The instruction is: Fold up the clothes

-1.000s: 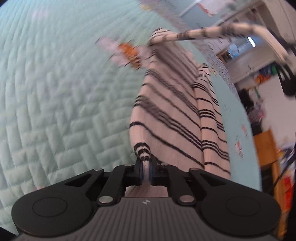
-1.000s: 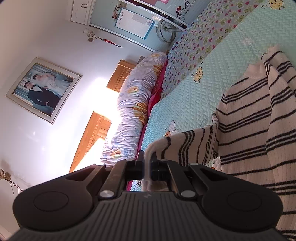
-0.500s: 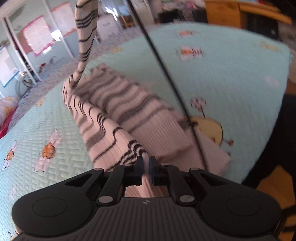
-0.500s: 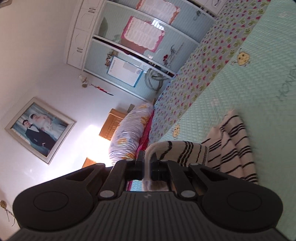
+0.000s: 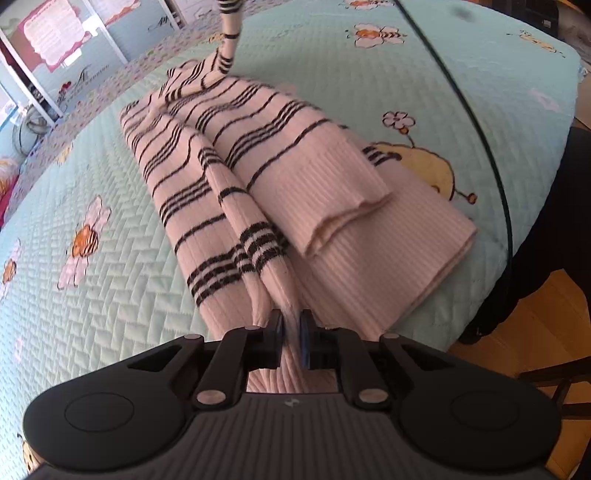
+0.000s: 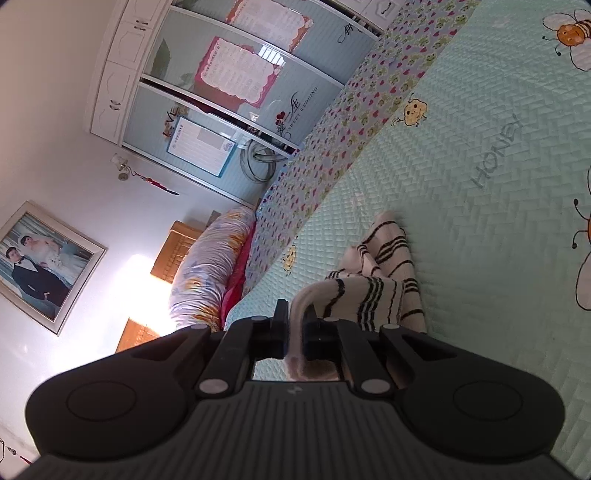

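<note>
Two grippers share one garment. Nearest in the left wrist view, the left gripper (image 5: 291,328) is clamped on a pale ribbed edge of the striped sweater (image 5: 266,177), its jaws nearly together with the knit pinched between them. From that pinch the sweater runs straight away from the gripper, its long axis pointing toward the far side of the bed (image 5: 92,295). It lies partly folded near the bed's near right corner, one ribbed hem doubled over another, and the right-hand fold sits close to the bed's edge. At the far end a striped sleeve (image 5: 229,33) rises off the quilt and out of the top of the view.

In the right wrist view, the right gripper (image 6: 293,326) is likewise pinched tight on a pale cuff-like end of the sweater (image 6: 373,295), which bends over and drops to a small bunched heap on the quilt (image 6: 480,155) just beyond. This looks like the lifted sleeve, held clear of the bed.

As I judge it, the coming move turns on that sleeve: it hangs at the far end of the sweater's length, so the right hand is the one placed to lay it back along the body, while the left anchors the near hem.

Farther off stand a rolled duvet (image 6: 207,273) and a wardrobe (image 6: 221,92).
</note>
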A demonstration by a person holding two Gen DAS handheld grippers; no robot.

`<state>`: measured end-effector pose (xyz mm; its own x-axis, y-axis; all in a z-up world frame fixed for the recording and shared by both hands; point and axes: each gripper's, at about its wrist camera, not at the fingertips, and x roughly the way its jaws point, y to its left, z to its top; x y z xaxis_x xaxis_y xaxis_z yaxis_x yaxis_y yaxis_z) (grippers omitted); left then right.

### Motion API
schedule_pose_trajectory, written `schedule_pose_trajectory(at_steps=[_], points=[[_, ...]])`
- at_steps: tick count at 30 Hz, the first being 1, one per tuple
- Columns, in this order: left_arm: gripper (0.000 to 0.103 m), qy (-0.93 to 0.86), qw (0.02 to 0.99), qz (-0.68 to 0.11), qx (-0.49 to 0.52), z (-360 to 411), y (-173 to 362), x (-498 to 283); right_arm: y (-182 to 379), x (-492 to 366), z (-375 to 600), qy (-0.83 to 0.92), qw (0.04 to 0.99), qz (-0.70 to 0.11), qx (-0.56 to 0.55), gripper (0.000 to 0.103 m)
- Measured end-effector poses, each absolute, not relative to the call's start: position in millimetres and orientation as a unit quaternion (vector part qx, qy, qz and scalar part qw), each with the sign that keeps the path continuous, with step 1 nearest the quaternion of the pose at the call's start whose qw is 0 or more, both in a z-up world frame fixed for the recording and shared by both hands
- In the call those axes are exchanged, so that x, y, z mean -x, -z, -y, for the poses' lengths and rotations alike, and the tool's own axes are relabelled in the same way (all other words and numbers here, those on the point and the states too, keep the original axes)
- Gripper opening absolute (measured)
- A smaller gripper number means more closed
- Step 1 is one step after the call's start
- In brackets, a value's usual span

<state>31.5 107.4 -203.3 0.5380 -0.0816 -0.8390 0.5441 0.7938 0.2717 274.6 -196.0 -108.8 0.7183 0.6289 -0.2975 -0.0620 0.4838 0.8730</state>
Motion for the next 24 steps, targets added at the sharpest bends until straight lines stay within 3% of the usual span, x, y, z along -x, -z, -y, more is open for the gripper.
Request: schedule_pose_trajectory(at_steps=[11,15,18,24], points=[[0.010,0.179,0.829,-0.449,-0.282,-106.8,199.2,-20.6,107.2,-262.4,221.2,-0.193,0.820,-0.278,-0.463,0.008],[0.020,0.204,0.822,-0.427,-0.318,-89.6,196.6,-7.5,117.4,-258.2,217.7,-0.174,0.824,-0.309,-0.443,0.016],[0.034,0.212,0.828,-0.434,-0.285,-103.2,189.2,-0.4,116.5,-238.1,217.6,-0.174,0.837,-0.299,-0.425,0.016],[0.039,0.192,0.862,-0.444,-0.147,-157.3,170.8,7.3,109.7,-180.8,205.1,-0.207,0.852,-0.284,-0.387,0.021]])
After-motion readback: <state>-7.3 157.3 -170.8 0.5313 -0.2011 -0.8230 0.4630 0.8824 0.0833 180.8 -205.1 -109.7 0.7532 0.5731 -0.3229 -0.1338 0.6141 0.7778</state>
